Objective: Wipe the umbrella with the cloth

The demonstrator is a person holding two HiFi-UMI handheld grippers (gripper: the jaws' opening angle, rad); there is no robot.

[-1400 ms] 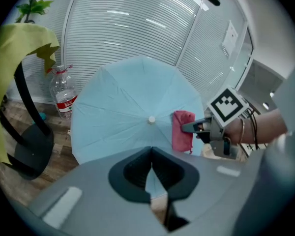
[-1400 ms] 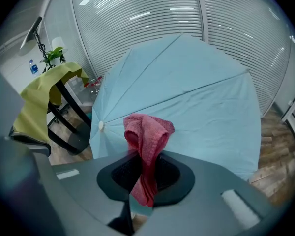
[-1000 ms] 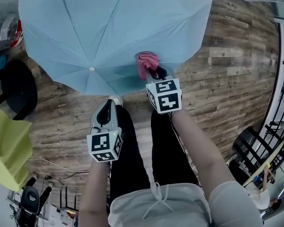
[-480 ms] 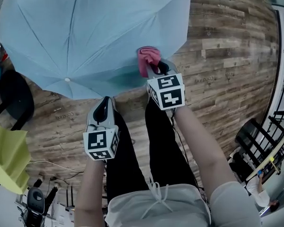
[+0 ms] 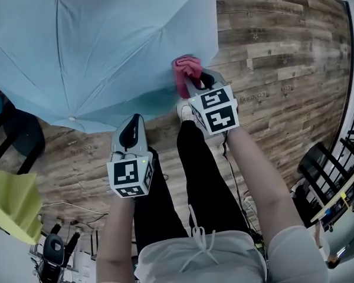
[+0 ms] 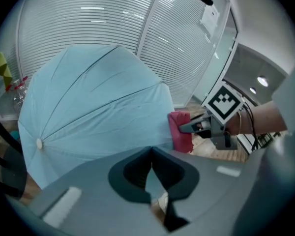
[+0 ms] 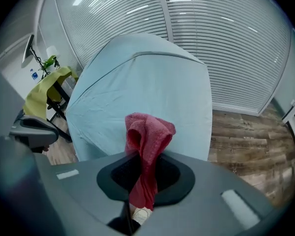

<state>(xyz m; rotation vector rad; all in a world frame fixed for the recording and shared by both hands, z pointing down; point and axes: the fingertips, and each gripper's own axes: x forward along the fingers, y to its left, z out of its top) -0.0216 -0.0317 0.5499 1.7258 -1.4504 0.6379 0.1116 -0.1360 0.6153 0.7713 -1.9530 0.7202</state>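
Open light-blue umbrella (image 5: 94, 46) is filling the upper left of the head view, over the wood plank floor (image 5: 271, 58). Right gripper (image 5: 193, 82) is clamping a pink-red cloth (image 5: 184, 72) between its jaws, with the cloth bunching above them and hanging below. Cloth is sitting at the canopy's lower right edge, probably touching it. Left gripper (image 5: 130, 124) is hovering lower centre-left, just below the canopy rim, jaws pressed together and holding nothing. Yellow-green fabric (image 5: 12, 205) is draping at the left edge.
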